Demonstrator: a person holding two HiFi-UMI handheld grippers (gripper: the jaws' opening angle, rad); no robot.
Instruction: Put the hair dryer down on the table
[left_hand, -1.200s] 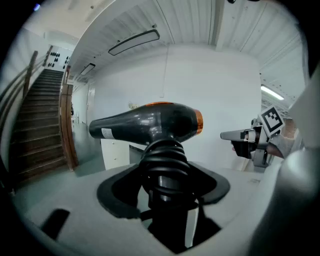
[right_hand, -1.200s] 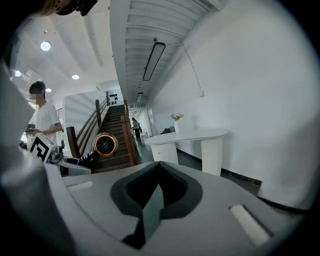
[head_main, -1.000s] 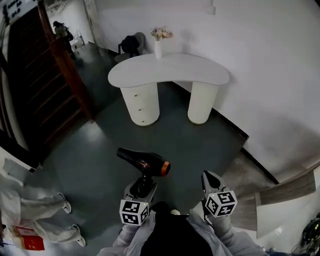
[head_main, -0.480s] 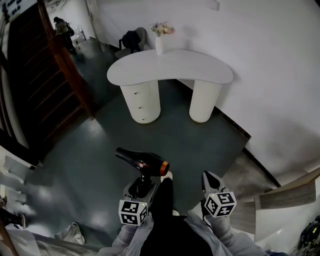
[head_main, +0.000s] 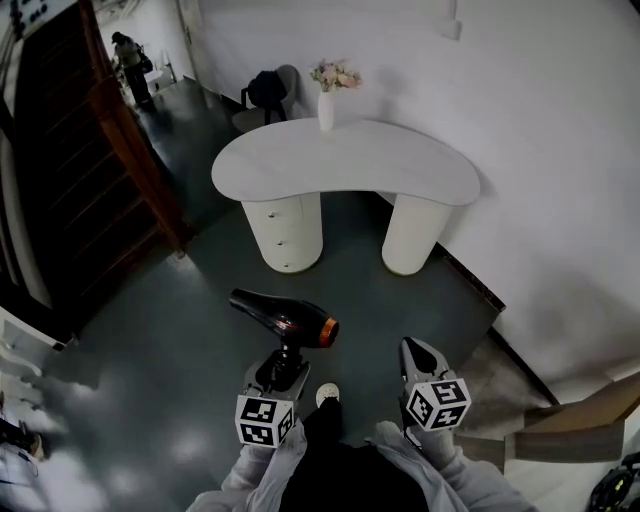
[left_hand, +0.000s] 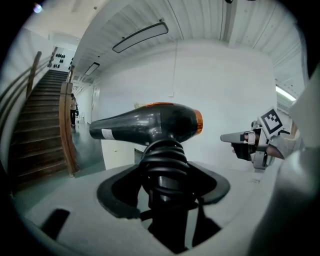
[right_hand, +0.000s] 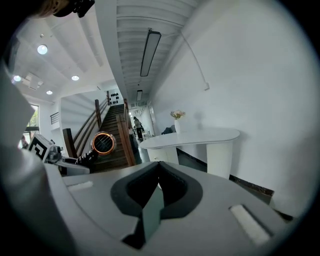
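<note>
A black hair dryer (head_main: 285, 318) with an orange ring at its back end stands above the dark floor, nozzle pointing left. My left gripper (head_main: 283, 368) is shut on its ribbed handle (left_hand: 162, 162), with the dryer body (left_hand: 150, 122) lying crosswise above the jaws. To its right, my right gripper (head_main: 415, 352) is shut with nothing in it. In the right gripper view the jaws (right_hand: 159, 167) meet at their tips, and the dryer's orange grille (right_hand: 103, 143) shows at the left. The white curved table (head_main: 350, 165) stands ahead by the wall, some way beyond both grippers.
A white vase of flowers (head_main: 326, 100) stands on the table's far edge. Behind the table is a chair with a dark bag (head_main: 266, 88). A wooden staircase wall (head_main: 110, 170) runs along the left, with a person (head_main: 130, 68) far off. A light step (head_main: 560, 430) lies at the right.
The table has come a little nearer and lower in the head view. The person in white at lower left has left the view. Both grippers keep their places, the dryer still held.
</note>
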